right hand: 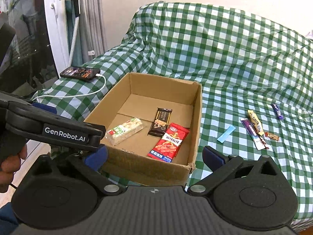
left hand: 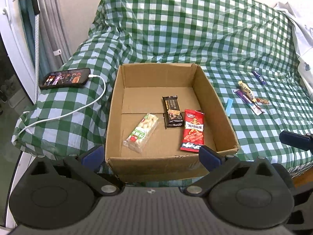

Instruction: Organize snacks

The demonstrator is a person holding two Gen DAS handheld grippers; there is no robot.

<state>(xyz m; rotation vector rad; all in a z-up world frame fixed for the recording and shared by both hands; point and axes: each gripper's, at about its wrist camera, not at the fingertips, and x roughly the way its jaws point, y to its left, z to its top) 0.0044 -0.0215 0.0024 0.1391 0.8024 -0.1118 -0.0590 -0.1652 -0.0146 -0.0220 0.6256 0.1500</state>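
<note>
From the left wrist view, our left gripper [left hand: 151, 154] hangs with its jaws wide apart and nothing between them, poised just short of the near wall of the cardboard box [left hand: 156, 163]. Inside the box, ahead of the gripper, lie three snacks already sorted: a nougat bar [left hand: 140, 133] ahead and slightly left, a dark chocolate bar [left hand: 173, 111] further ahead, and a red spicy packet [left hand: 193, 130] ahead to the right. The snacks not yet collected sit well off to the right on the checked bed cover [left hand: 195, 29]: a light blue strip [left hand: 228, 107], a cluster of small wrappers [left hand: 249, 98] and a purple bar [left hand: 258, 77]. We judge the main risk here to be the phone [left hand: 65, 78] and its white cable [left hand: 78, 109] to the left (a careless sweep could snag the cable and drag the phone off).

From the right wrist view, our right gripper [right hand: 154, 154] has its jaws spread fully, empty, with the box corner just ahead. The loose wrappers [right hand: 254, 129] lie ahead to the right, overlapping one another, so we expect a pinch could lift two at once or slip off the thin foil. The blue strip [right hand: 226, 134] lies flat on soft cloth, and the fingers may gather fabric along with it. The left gripper [right hand: 64, 135] crosses close on the left (the two could collide).
</note>
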